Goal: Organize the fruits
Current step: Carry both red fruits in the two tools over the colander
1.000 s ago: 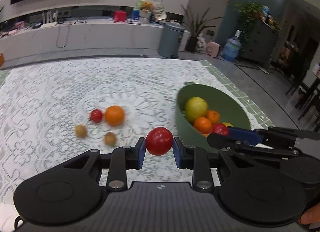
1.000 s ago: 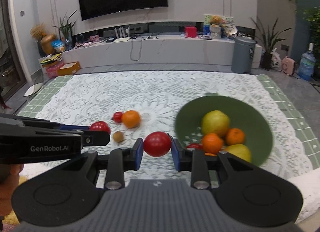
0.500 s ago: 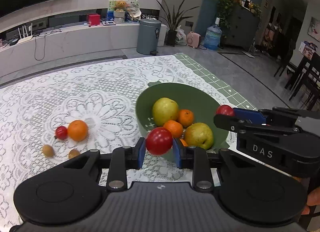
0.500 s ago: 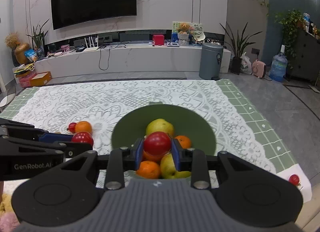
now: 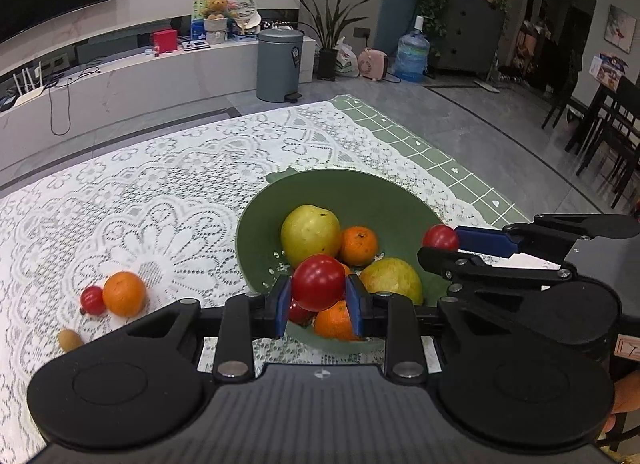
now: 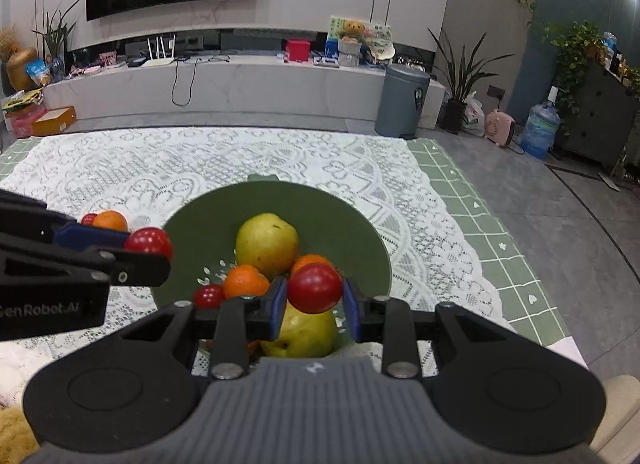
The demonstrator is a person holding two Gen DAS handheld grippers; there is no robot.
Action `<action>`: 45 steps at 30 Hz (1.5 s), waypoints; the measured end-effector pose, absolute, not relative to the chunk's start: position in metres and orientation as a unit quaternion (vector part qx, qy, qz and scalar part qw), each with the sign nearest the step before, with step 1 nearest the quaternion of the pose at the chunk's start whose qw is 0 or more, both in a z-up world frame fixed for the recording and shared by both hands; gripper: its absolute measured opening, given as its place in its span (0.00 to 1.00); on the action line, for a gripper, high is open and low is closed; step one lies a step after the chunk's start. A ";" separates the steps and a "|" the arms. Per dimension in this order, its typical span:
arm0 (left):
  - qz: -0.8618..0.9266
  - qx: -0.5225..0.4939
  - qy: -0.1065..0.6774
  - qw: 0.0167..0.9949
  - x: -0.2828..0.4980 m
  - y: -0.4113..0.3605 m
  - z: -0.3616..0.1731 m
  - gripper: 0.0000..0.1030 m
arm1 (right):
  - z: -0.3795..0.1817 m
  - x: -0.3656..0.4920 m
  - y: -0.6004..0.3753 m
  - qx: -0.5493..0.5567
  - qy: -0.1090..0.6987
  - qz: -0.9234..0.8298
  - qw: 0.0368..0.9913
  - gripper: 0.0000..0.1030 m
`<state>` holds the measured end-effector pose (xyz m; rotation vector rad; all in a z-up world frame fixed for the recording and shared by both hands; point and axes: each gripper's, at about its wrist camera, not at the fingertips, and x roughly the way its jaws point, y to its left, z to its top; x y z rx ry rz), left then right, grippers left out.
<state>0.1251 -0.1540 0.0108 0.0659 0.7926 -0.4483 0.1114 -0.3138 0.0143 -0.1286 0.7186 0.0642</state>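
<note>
Two hand-held tools meet over a green bowl (image 6: 360, 223) at frame centre, each pinching a red tomato. The left tool (image 5: 319, 300) clamps its tomato (image 5: 318, 282) above the bowl's near rim; the right tool (image 6: 314, 306) grips a second tomato (image 6: 315, 288) over a pile of pears and oranges. An orange (image 5: 124, 293) and small tomato (image 5: 92, 300) lie on the lace-covered tabletop (image 5: 140, 191), lower left.

Dim, even indoor light; fisheye bends the edges; cloth (image 5: 132, 199) left of the bowl (image 5: 360, 191) looks slightly blurred.
</note>
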 end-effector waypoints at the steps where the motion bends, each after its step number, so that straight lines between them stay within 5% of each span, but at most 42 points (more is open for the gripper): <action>1: -0.218 0.035 0.385 0.896 0.128 -0.155 0.009 0.31 | 0.013 0.114 -0.315 -0.063 0.354 0.032 0.933 0.27; 39: -0.235 0.038 0.443 0.864 0.162 -0.173 -0.036 0.32 | -0.019 0.156 -0.316 -0.098 0.410 0.041 0.906 0.27; 45: -0.232 0.036 0.438 0.867 0.159 -0.170 -0.030 0.33 | -0.016 0.154 -0.316 -0.100 0.404 0.038 0.909 0.35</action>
